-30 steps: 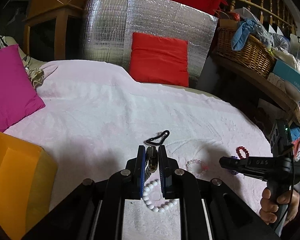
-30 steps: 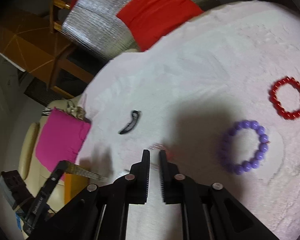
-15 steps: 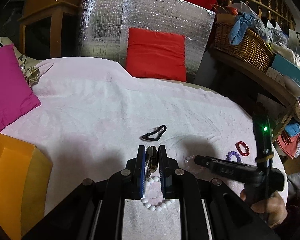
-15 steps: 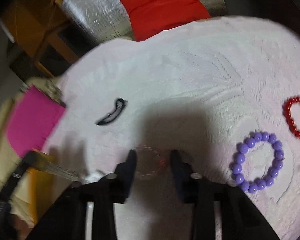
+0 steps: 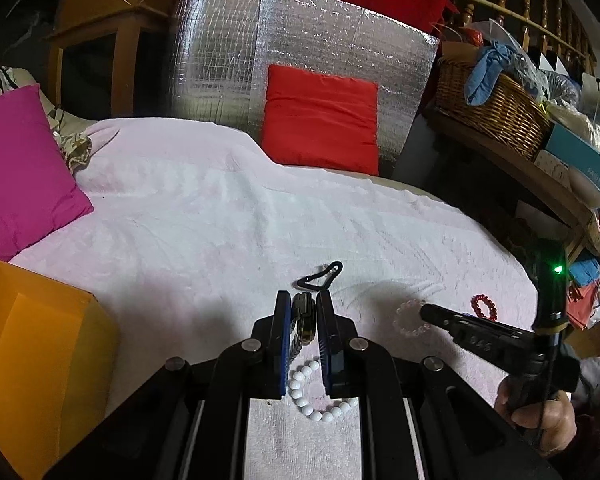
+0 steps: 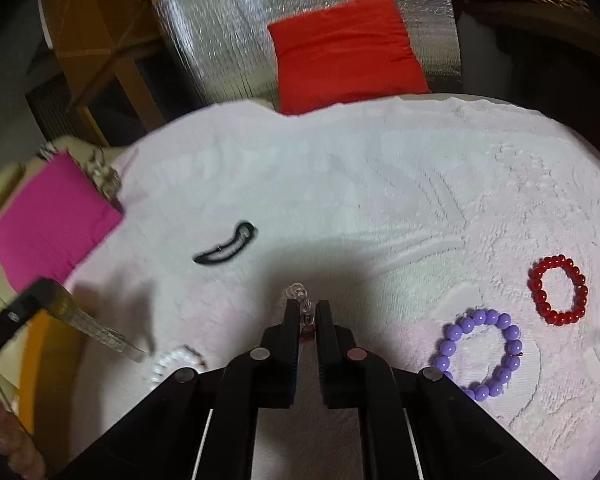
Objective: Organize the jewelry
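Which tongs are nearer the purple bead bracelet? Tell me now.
Right. The right tongs are just left of the purple bead bracelet, gripping a clear bead bracelet; the left tongs, holding a watch, are farther away.

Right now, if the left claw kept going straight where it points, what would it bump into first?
Probably the black clip, lying just ahead of the left claw on the white blanket; depth is hard to judge.

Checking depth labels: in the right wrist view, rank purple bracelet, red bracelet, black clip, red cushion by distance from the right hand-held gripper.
From the right hand-held gripper:
1. Black clip, up-left, and purple bracelet, right: too close to call.
2. Red bracelet, farther right.
3. Red cushion, at the back.
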